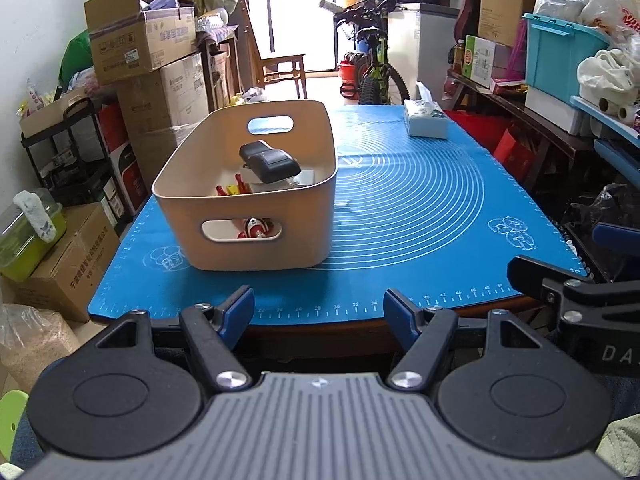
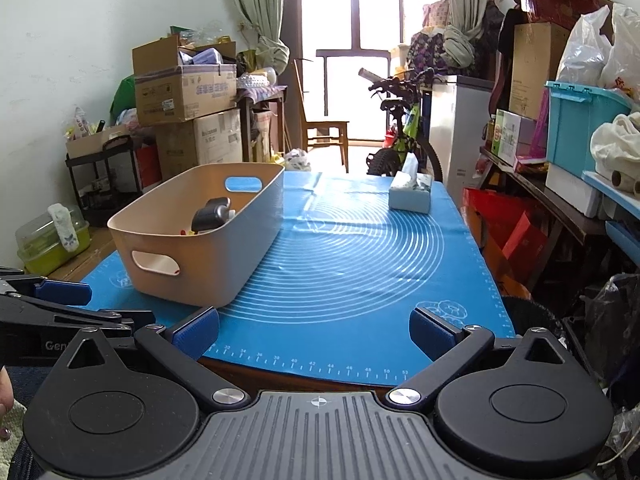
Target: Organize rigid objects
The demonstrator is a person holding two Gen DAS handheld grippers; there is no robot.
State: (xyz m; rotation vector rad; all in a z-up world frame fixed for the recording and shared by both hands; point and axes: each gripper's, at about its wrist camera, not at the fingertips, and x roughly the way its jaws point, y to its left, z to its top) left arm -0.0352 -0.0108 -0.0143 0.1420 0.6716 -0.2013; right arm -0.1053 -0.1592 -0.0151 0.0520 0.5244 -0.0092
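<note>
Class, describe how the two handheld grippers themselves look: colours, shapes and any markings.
The left gripper and right gripper match: blue pads on black angular fingers, silver screws, round black discs, a ribbed grey body with a small crosshair mark. White lettering marks their sides.

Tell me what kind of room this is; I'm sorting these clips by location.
Probably a spare or storage room in a home: stacked cardboard boxes along the wall, a bicycle parked by the window, and a table under a blue baking mat.
</note>
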